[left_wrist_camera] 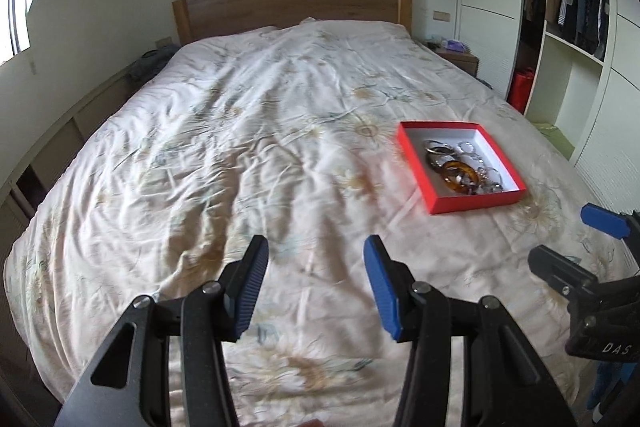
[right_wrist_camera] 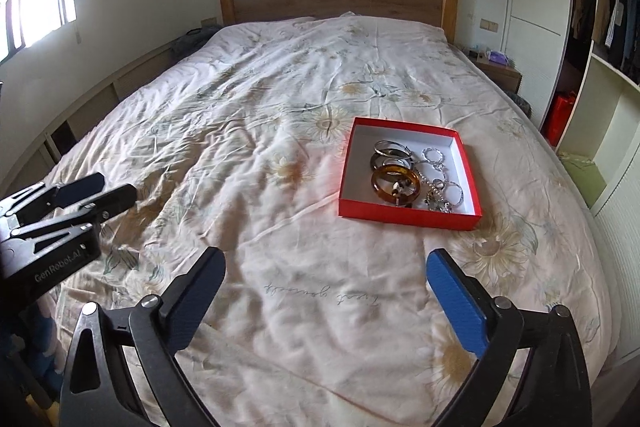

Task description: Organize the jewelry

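Right tool [right_wrist_camera: 326, 291]: jaws spread wide, nothing betw. them, held over the near end of the bed [right_wrist_camera: 280, 87], pointing down-and-fwd at the quilt. Left tool [left_wrist_camera: 316, 287]: jaws also spread, empty, held alongside; its tip shows at the left edge of the right-wrist view.

Task item: red box [right_wrist_camera: 404, 215], open-topped, white inside, lying flat on the quilt. From the right tool it lies ahead and slightly to the right, well apart; from the left tool it lies ahead and far to the right, w/ the right tool's tip betw. the two. Judgement: right hand is the nearer and has the straighter line in.

Contents: amber bangle [right_wrist_camera: 394, 183] at the near-left part of the box, lying flat; dark and silver bangles [right_wrist_camera: 390, 151] just behind it, overlapping; small silver rings and chain pieces [right_wrist_camera: 440, 187] toward the right wall, tangled, count not clear.

No loose jewelry visible on the quilt. Box sits skewed, near wall angled to both tools, so any reach comes in over a corner-side edge.
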`<state>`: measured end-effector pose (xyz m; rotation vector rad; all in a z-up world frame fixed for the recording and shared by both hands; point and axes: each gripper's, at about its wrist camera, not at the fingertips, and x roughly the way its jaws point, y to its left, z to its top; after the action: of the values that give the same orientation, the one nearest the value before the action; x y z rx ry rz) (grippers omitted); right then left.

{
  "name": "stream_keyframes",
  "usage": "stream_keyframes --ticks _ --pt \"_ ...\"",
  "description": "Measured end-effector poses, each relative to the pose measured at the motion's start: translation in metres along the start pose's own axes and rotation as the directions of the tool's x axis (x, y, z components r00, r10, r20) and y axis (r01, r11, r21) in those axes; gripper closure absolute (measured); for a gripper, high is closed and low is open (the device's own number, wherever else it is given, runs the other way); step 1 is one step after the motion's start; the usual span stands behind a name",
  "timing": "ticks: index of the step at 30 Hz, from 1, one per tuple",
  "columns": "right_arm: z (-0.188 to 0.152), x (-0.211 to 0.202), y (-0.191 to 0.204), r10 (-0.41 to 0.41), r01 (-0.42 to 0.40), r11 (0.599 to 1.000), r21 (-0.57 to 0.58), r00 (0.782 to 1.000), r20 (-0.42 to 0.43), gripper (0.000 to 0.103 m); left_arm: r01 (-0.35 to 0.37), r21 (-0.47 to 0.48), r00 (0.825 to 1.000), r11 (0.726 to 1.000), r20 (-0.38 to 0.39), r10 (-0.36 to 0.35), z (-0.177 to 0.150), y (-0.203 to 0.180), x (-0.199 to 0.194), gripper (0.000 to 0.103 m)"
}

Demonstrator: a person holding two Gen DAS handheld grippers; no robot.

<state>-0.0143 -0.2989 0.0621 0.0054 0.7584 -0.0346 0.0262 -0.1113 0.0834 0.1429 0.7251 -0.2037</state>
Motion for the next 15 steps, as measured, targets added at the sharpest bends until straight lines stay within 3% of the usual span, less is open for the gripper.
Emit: stream_keyframes --ticks 11,15 --pt "-0.01 -0.005 0.02 -0.034 0.034 0.999 -0.009 0.999 0.017 0.0 -0.045 -0.042 0.999 0.998 0.013 0.046 -0.021 0.033 -0.011 0.055" --pt "-0.017 -0.002 0.021 -0.051 0.051 0.999 0.002 0.999 0.001 0.0 -0.055 -0.052 0.998 0.997 0.017 0.056 -0.027 0.042 -0.014 0.049"
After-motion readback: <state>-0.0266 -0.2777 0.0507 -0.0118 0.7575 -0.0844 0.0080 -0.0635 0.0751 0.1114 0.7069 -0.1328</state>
